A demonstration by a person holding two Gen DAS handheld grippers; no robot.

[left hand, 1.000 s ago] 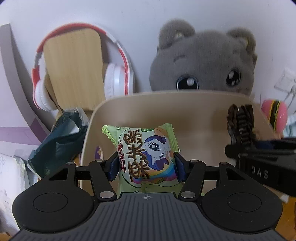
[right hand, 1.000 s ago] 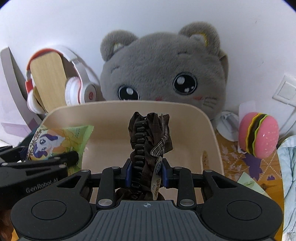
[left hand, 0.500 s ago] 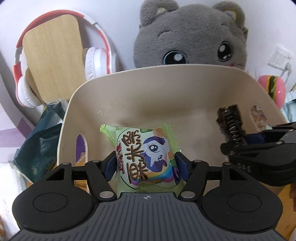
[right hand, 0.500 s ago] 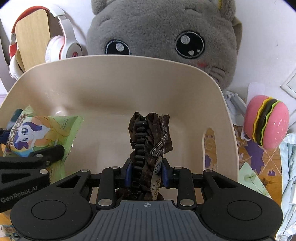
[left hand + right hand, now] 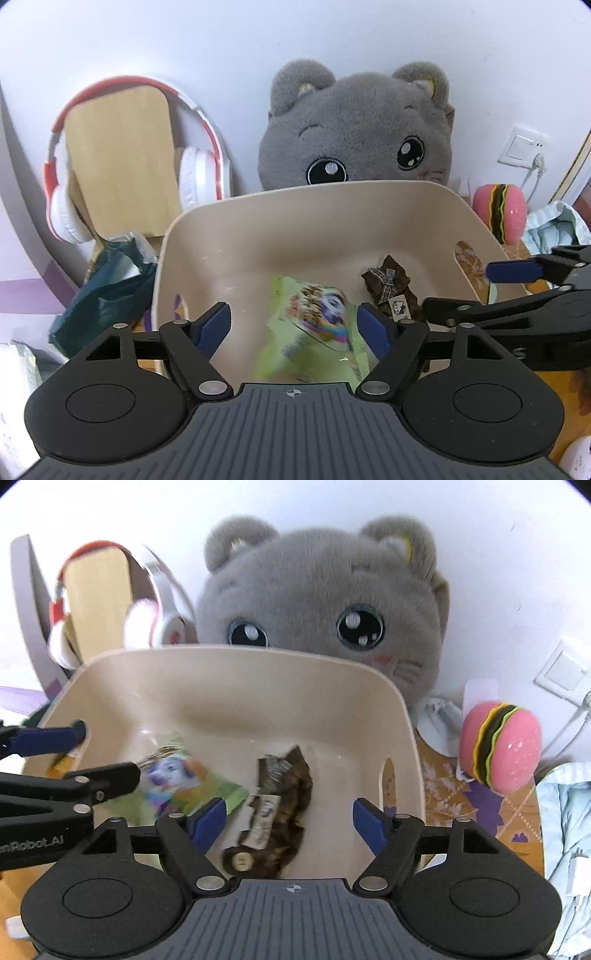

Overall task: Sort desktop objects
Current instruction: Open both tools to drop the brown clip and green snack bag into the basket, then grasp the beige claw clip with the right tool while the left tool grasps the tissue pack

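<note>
A cream plastic bin [image 5: 258,218] [image 5: 229,686] stands in front of me. Inside it a green snack packet [image 5: 314,328] [image 5: 184,782] with a cartoon pony is blurred, loose of my left gripper [image 5: 295,326]. Those jaws are opening wide, and the blue pads [image 5: 212,326] touch nothing. A brown hair clip with a bow and a paper tag [image 5: 391,291] [image 5: 277,805] lies in the bin, blurred too. My right gripper [image 5: 288,818] hangs over it, jaws opening, pads [image 5: 369,821] apart from the clip. Each gripper shows at the edge of the other's view.
A grey plush cat [image 5: 354,125] [image 5: 317,587] sits behind the bin. Red-and-white headphones [image 5: 192,173] hang on a wooden board [image 5: 122,158] at the left. A dark green bag [image 5: 107,288] lies left of the bin, a pink burger toy [image 5: 498,746] and light cloth [image 5: 565,819] right.
Both grippers went from shut to wide open. The snack packet and the hair clip dropped out of the pads into the bin. Both grippers drew back from the bin.
</note>
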